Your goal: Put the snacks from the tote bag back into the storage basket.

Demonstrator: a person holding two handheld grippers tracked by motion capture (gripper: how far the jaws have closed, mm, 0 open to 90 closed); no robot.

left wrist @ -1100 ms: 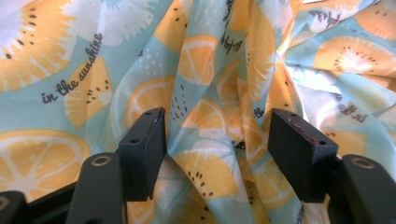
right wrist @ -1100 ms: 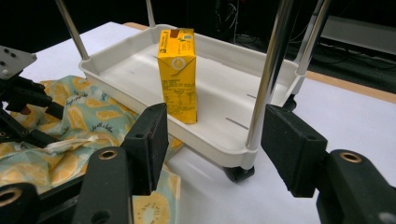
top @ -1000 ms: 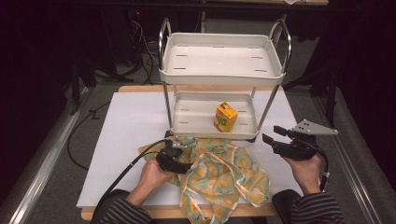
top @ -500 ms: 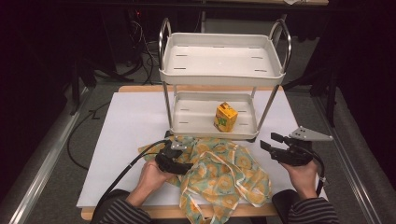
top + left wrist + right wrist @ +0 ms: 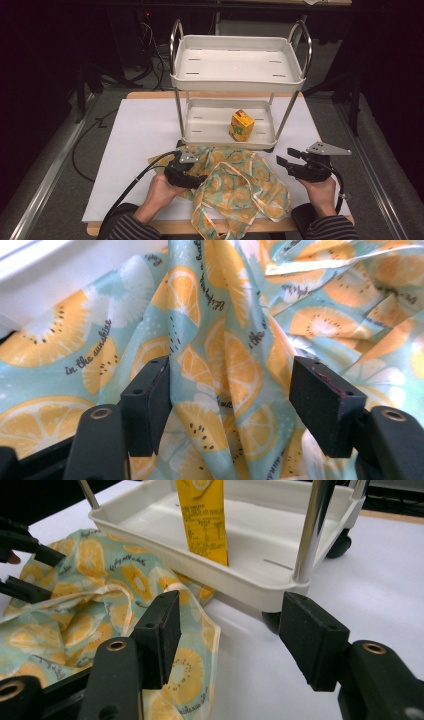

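Citrus-print bag by cart, both grippers open

Thin, crumpled cloth bag (image 5: 240, 185) w/ orange-slice print lies on white mat (image 5: 135, 135), in front of white 2-tier cart (image 5: 237, 75) w/ chrome posts. L gripper (image 5: 230, 395) jaws apart, a fold between them, not pinched. R gripper (image 5: 290, 161) open at bag's right edge. Yellow carton (image 5: 241, 125) on lower tray; room dark

A thin cloth bag (image 5: 240, 187) is lying crumpled on the white table top, just in front of the cart. It is showing pale teal fabric printed with orange citrus slices (image 5: 220, 365) and small dark lettering, edged in cream binding. Loose folds are bunching up at its left side, and its near end is drooping over the table's front edge.
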